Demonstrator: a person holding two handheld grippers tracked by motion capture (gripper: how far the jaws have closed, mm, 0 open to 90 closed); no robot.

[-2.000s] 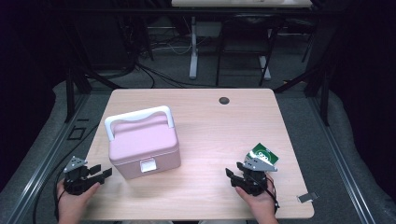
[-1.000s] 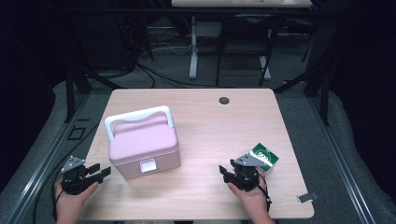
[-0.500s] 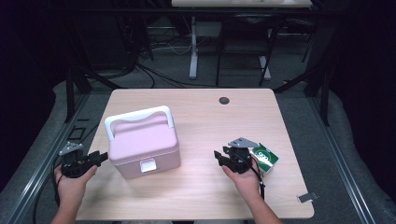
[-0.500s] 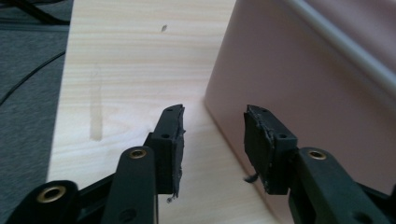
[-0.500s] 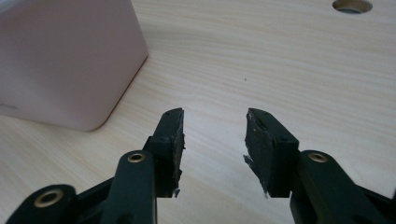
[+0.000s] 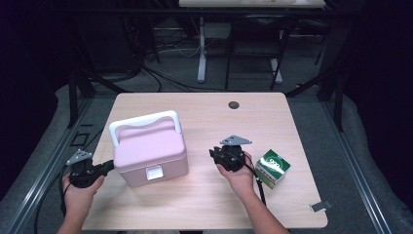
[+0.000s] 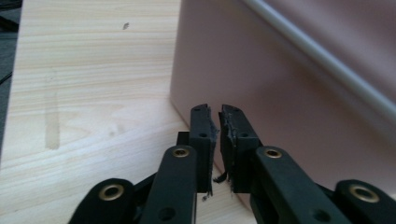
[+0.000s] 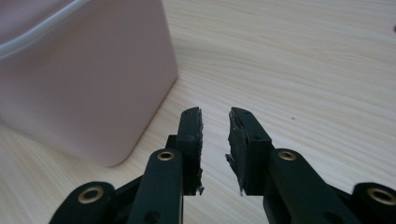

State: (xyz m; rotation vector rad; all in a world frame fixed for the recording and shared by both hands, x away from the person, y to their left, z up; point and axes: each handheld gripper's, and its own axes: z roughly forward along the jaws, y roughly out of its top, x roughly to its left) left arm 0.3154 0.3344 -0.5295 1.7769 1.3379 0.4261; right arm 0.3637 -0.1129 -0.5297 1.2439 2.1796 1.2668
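The left gripper [image 6: 104, 168] sits at the table's [image 6: 204, 112] 8 o'clock edge, its tips just beside the pink box's [image 6: 148, 151] left wall; its jaws have just been closing and stand nearly together, nothing between them. The box stands left of centre, white handle [image 6: 143, 123] up. At its 3 o'clock the right gripper [image 6: 215, 155] points toward it, jaws also just closing, narrowly apart, empty. A green carton [image 6: 272, 167] lies at that gripper's 3 o'clock.

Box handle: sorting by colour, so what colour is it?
White, on the pink box; the handle shows best in the high view.
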